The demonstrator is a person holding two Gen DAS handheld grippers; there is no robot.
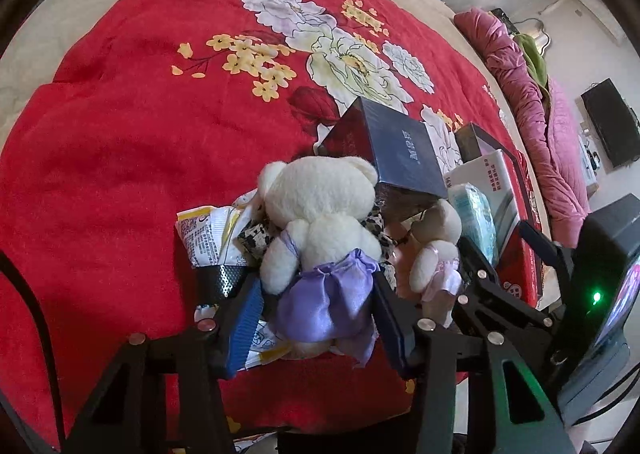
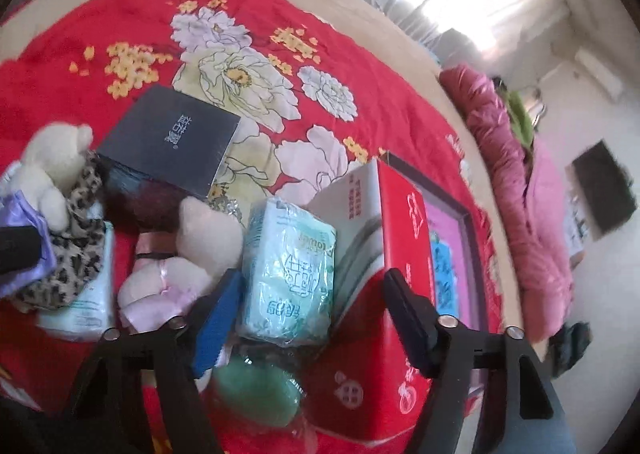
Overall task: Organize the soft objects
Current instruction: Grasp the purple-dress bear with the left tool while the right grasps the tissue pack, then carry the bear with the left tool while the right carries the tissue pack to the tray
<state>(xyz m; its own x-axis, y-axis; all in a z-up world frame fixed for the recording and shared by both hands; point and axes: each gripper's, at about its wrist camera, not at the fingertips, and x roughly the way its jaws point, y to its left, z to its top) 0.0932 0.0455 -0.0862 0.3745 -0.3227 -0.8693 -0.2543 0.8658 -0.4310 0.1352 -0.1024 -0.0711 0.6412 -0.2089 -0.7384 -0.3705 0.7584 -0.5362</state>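
Red floral quilt [image 1: 120, 158] underneath; we have the left gripper [image 1: 316, 306] half-closed, pads against the cream plush bear in a purple satin skirt [image 1: 320, 238], upright between them. Right gripper [image 2: 308, 314] half-wide, straddling the pale-green tissue pack [image 2: 288, 274], no clear contact.

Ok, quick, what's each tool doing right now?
Left tool: closed on the white bear in the purple skirt.
Right tool: around the tissue pack; grip cannot be told.

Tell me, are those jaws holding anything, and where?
The left gripper clamps the white teddy bear at its purple skirt. The right gripper's hold on the tissue pack is unclear.
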